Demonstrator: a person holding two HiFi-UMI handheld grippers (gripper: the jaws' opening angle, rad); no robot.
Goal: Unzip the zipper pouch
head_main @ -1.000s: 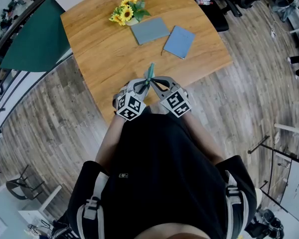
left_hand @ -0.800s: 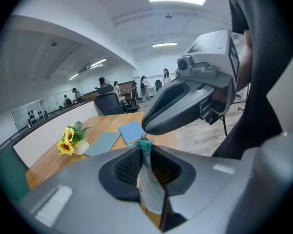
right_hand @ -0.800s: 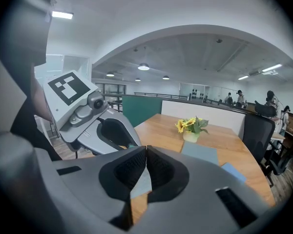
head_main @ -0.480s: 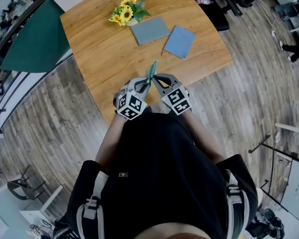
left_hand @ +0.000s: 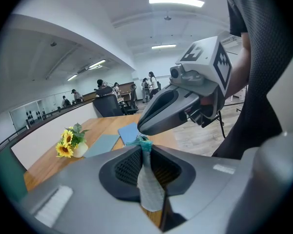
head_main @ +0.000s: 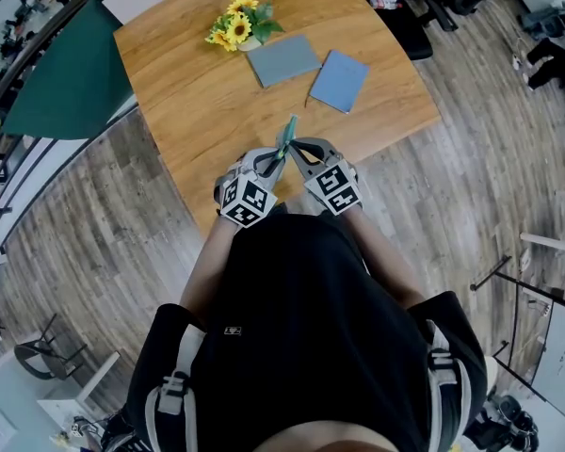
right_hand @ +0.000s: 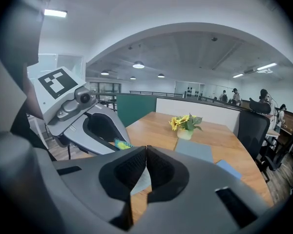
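Note:
A small teal zipper pouch is held edge-up just above the near edge of the wooden table. My left gripper and right gripper meet on it from either side, tips nearly touching. In the left gripper view the jaws pinch the pouch's pale mesh fabric, with its teal end poking past them toward the right gripper. In the right gripper view the jaws are pressed together on a strip of the pale fabric; the left gripper is close ahead.
Farther back on the table are a vase of sunflowers, a grey notebook and a blue notebook. A green panel stands left of the table. Wood floor surrounds it, with office chairs beyond.
Both grippers and the pouch have edged slightly away from me over the table; the right gripper has drawn a little closer to the left. Both grips are unchanged.

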